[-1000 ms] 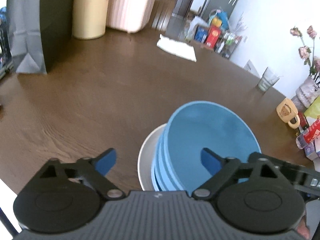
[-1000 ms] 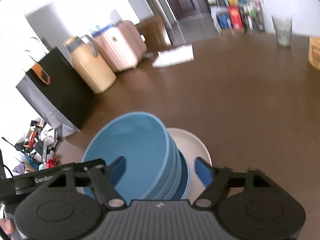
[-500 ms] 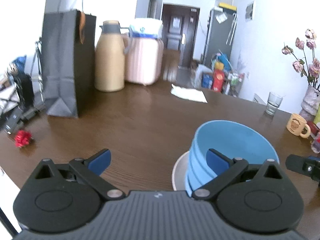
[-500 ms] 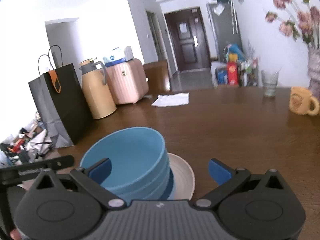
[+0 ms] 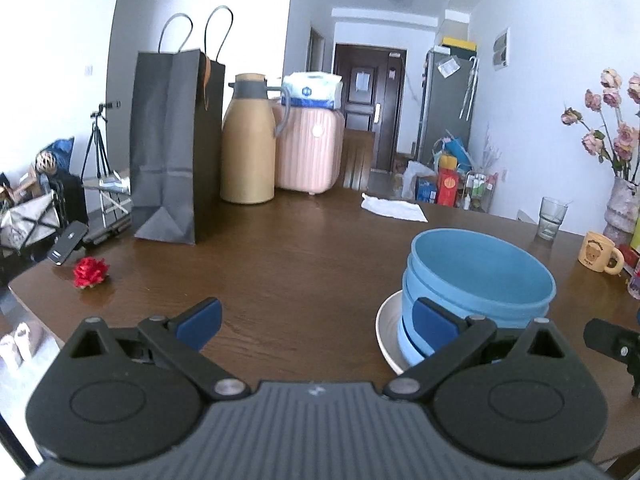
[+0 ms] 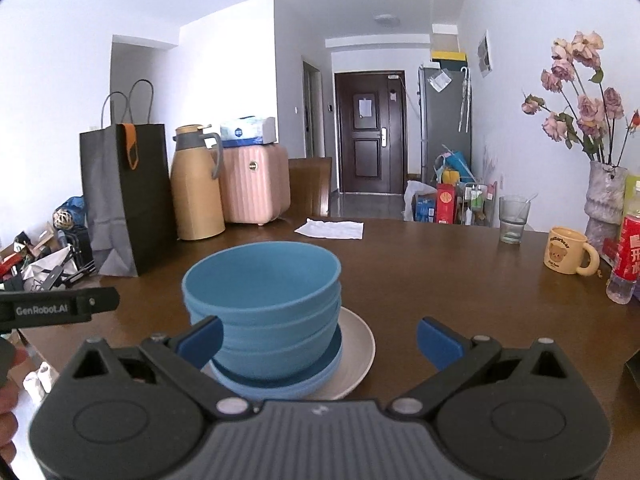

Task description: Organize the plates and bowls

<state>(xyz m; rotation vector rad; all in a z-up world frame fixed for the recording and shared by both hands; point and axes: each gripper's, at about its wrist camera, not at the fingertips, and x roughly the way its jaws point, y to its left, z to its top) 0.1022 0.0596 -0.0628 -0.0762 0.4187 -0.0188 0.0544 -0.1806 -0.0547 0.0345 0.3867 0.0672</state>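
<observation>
A stack of blue bowls sits on a blue plate, which rests on a white plate on the brown table. The stack also shows in the left wrist view, with the white plate under it. My left gripper is open and empty, low over the table left of the stack. My right gripper is open and empty, just in front of the stack.
A black paper bag, tan thermos and pink case stand at the table's back left. A red flower lies left. A white napkin, glass, yellow mug, vase and red bottle sit behind and right.
Both grippers have drawn back and levelled out from above the bowl stack. The view has tilted from looking down into the bowls to looking across the table. The stack has not moved.
</observation>
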